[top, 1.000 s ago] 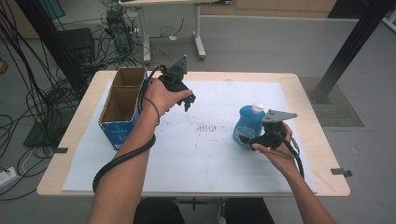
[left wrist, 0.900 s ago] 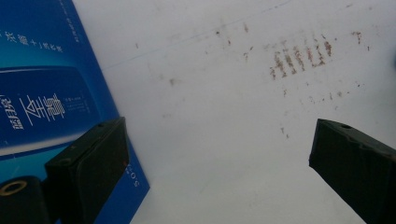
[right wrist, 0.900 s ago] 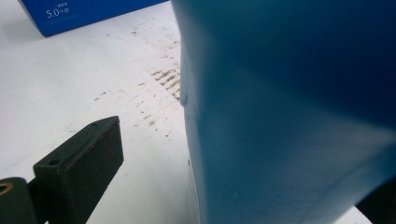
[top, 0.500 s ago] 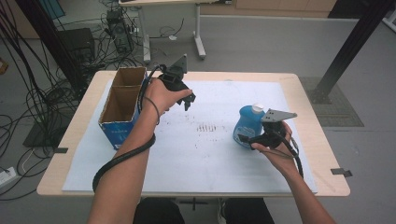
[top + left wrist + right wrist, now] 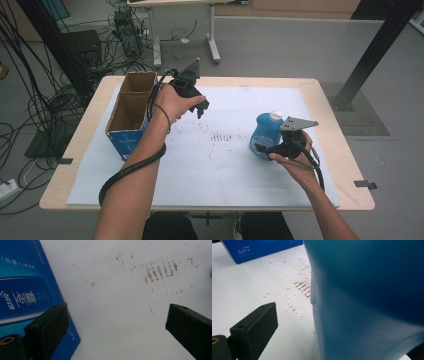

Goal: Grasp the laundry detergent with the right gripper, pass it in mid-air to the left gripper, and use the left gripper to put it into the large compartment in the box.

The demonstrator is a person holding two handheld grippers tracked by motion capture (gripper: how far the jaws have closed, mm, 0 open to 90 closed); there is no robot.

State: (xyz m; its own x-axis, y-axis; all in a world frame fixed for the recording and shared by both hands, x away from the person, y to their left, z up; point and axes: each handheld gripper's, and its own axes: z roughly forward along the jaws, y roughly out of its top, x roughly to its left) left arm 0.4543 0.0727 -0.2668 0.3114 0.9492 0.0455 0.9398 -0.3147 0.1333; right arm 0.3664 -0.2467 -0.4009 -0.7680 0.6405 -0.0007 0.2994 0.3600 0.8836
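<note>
I have the right gripper point(image 5: 267, 148) up against the blue bottle point(image 5: 266, 134), which stands upright on the white sheet point(image 5: 210, 175) at the right of the desk point(image 5: 327, 107). In the right gripper view the bottle sits between spread jaws; one jaw stands off its wall and I cannot tell whether the other touches it. My left gripper point(image 5: 201, 107) hangs above the sheet just beside the open cardboard box point(image 5: 131, 115), jaws wide apart and holding nothing. A patch of brown marks point(image 5: 223, 136) lies between the two grippers.
</note>
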